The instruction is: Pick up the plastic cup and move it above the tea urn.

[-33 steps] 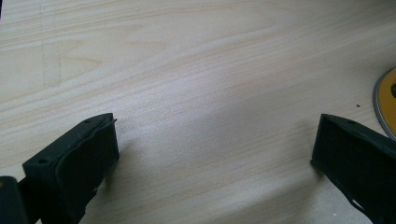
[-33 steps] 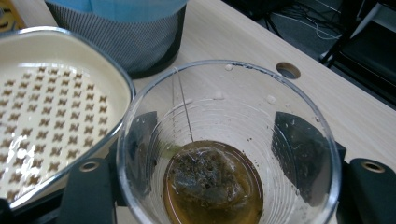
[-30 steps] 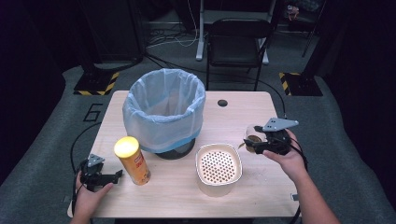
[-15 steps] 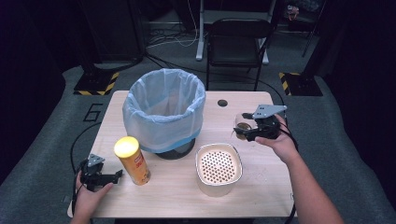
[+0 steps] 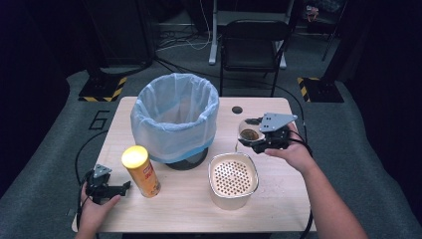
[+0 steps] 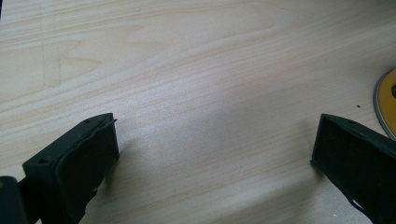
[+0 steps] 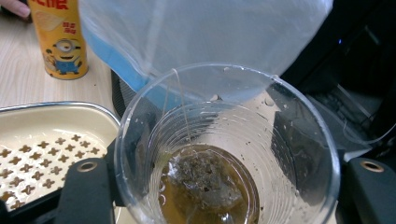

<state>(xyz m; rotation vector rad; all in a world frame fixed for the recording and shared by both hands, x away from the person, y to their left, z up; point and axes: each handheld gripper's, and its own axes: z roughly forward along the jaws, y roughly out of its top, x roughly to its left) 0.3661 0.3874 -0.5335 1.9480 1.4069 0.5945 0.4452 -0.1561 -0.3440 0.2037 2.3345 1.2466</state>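
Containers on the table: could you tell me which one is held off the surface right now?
The clear plastic cup with the tea bag, clamped in the right gripper; bin, perforated tray and chip can stand.

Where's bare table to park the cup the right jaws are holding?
Best patch: right front of the table, between the perforated tray and the right edge. Also free: the front strip between the chip can and the tray, and the back right corner around the small dark hole. Crowded: the centre, where the lined bin, can and tray sit close.
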